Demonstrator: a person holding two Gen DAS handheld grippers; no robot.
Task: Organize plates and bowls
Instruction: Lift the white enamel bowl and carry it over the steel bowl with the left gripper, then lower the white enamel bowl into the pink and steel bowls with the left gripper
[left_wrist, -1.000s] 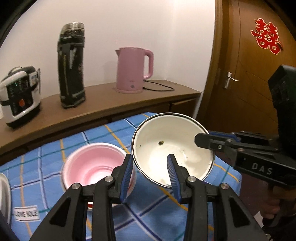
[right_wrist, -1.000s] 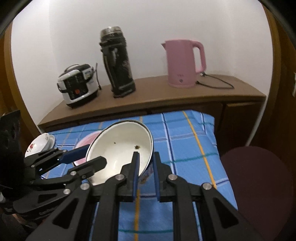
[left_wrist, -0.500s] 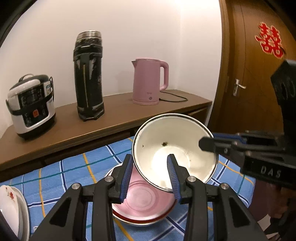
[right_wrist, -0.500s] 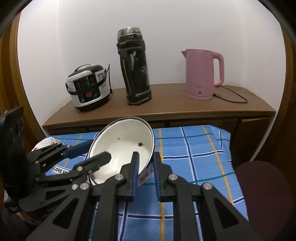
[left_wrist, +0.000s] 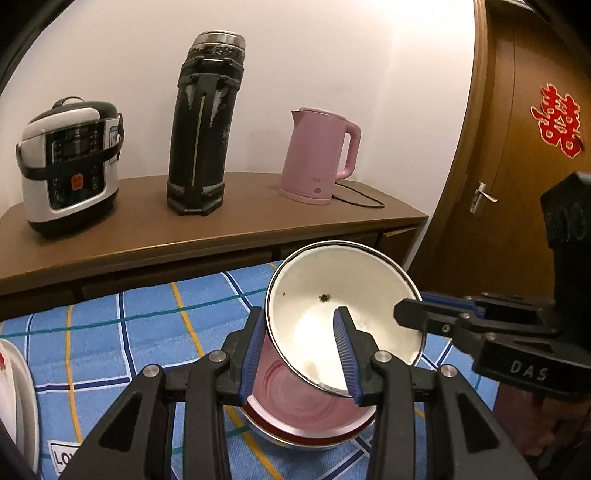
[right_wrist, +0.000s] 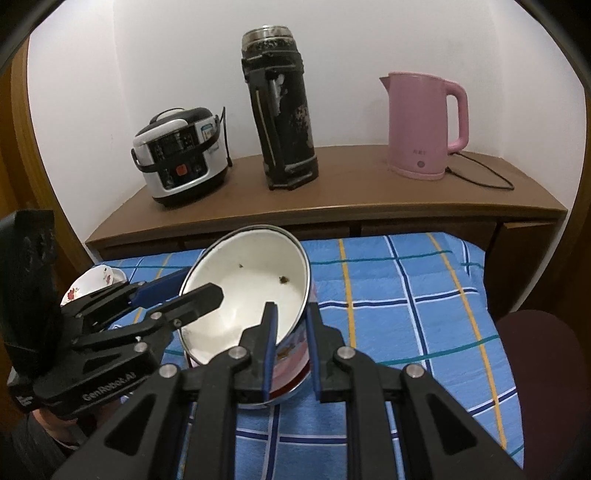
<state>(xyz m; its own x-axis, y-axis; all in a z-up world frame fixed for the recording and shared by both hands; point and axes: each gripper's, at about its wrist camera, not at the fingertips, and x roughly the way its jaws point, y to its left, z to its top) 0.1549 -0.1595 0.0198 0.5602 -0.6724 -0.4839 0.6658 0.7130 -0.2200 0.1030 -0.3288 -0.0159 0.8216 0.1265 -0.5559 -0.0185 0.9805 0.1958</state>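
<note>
1. A white enamel bowl with a dark metal rim is held tilted above a pink bowl with a red rim; its lower edge dips into the pink bowl's mouth.
2. The right gripper is clenched on the white bowl's rim, 1 blue pad inside and 1 outside against the wall.
3. The left gripper straddles the opposite side of the same rim, 1 finger inside and 1 outside. Whether its pads press the wall, I cannot tell.
4. 2 small dark specks lie on the white bowl's inner surface.
5. The pink bowl sits on a blue checked cloth.
6. A floral white dish lies at the cloth's left end, well apart from the bowls.
7. Behind, on a brown wooden sideboard, stand a black-and-silver rice cooker, a tall black thermos and a pink electric kettle.
</note>
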